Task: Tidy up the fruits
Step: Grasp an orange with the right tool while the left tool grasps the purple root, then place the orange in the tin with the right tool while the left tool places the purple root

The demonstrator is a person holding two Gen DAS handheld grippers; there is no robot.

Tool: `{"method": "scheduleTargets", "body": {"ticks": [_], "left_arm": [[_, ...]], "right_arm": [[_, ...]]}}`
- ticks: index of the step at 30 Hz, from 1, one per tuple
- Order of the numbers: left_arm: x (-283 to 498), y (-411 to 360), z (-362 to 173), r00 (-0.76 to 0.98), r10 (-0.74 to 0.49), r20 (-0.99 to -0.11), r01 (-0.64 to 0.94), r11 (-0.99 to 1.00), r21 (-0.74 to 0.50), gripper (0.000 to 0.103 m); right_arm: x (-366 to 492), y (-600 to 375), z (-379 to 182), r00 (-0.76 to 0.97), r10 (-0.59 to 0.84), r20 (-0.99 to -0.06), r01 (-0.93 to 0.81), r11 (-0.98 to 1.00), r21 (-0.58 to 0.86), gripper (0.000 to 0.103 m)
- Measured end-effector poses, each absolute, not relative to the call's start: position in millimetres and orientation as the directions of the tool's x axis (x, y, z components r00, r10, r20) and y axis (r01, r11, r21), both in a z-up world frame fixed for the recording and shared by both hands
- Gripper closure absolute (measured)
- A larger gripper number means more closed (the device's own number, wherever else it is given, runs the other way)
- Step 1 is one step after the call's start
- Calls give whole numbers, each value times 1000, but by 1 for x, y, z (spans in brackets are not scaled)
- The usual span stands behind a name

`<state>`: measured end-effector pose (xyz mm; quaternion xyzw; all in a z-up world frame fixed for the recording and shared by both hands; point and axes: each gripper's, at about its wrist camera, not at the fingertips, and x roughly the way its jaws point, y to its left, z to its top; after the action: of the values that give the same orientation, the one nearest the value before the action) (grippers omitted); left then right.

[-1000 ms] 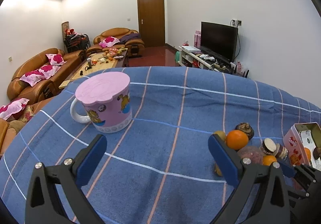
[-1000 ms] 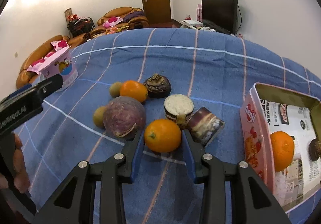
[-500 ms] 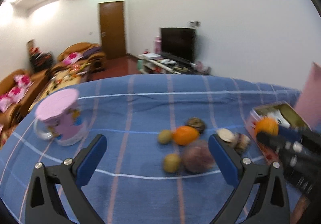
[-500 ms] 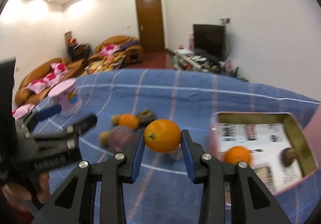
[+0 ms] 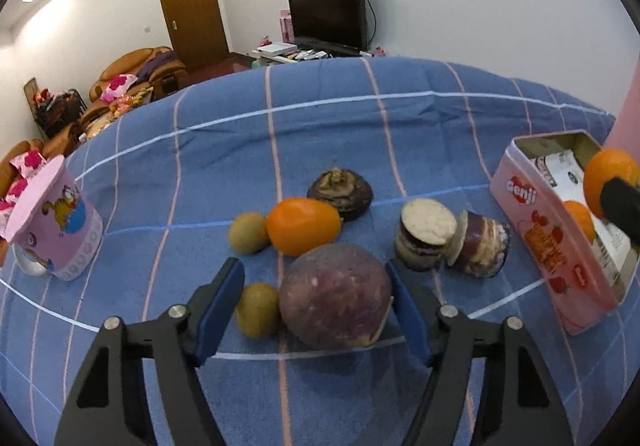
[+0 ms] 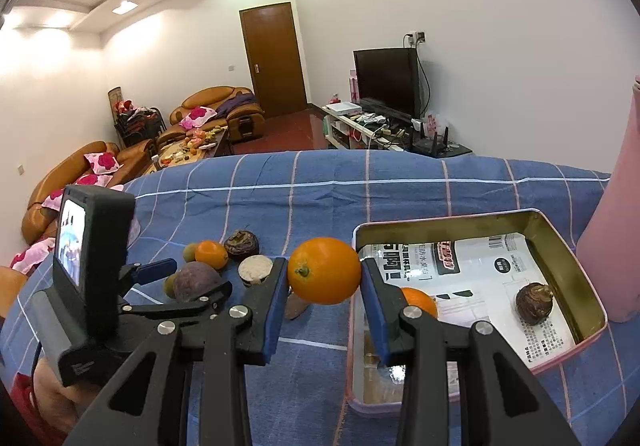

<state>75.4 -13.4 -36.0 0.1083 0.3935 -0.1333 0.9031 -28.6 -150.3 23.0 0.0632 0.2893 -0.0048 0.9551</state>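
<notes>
My right gripper [image 6: 324, 288] is shut on an orange [image 6: 324, 271] and holds it in the air at the left rim of the pink tin box [image 6: 560, 356]. The tin holds another orange [image 6: 420, 300] and a dark brown round fruit [image 6: 534, 304]. My left gripper [image 5: 316, 296] is open, its jaws on either side of a big purple round fruit [image 5: 335, 306] and a small kiwi [image 5: 258, 309] on the blue cloth. Beyond lie an orange fruit [image 5: 302, 225], another kiwi [image 5: 248, 233], a dark fruit [image 5: 340, 194] and two cut pieces [image 5: 426, 234].
A pink lidded mug [image 5: 54, 222] stands at the left of the blue checked cloth [image 5: 320, 126]. A tall pink object [image 6: 616, 238] stands right of the tin. Sofas, a door and a TV are behind the table.
My left gripper moved forward and down until its jaws came around the purple fruit. My right gripper carried the orange up and right to the tin's left rim.
</notes>
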Motion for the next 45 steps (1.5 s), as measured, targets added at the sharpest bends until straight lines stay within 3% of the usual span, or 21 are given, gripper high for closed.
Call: {"method": "scheduleTargets", "body": {"ticks": [2, 4, 10, 19, 22, 32, 45], "left_arm": [[73, -16, -35, 660, -160, -734, 339, 936, 100, 35], [68, -15, -32, 657, -204, -725, 369, 927, 73, 50], [55, -2, -22, 723, -182, -666, 298, 952, 63, 51], [24, 38, 7, 820, -340, -460, 287, 940, -183, 51], [15, 36, 11, 837, -342, -427, 286, 939, -192, 51], [4, -6, 6, 851, -233, -471, 210, 972, -101, 50], [-1, -54, 5, 845, -220, -488, 224, 973, -52, 51]], "right_arm": [[-28, -149, 22, 831, 25, -555, 44, 993, 110, 65], [-28, -149, 19, 828, 30, -560, 42, 993, 115, 65], [-28, -146, 19, 835, 24, -549, 44, 993, 109, 65], [-48, -142, 38, 890, -24, -456, 53, 997, 49, 65], [-57, -144, 43, 904, -44, -425, 54, 998, 11, 65], [-64, -170, 40, 898, -36, -439, 56, 998, 32, 65], [-72, -206, 44, 898, -81, -433, 100, 995, 22, 65]]}}
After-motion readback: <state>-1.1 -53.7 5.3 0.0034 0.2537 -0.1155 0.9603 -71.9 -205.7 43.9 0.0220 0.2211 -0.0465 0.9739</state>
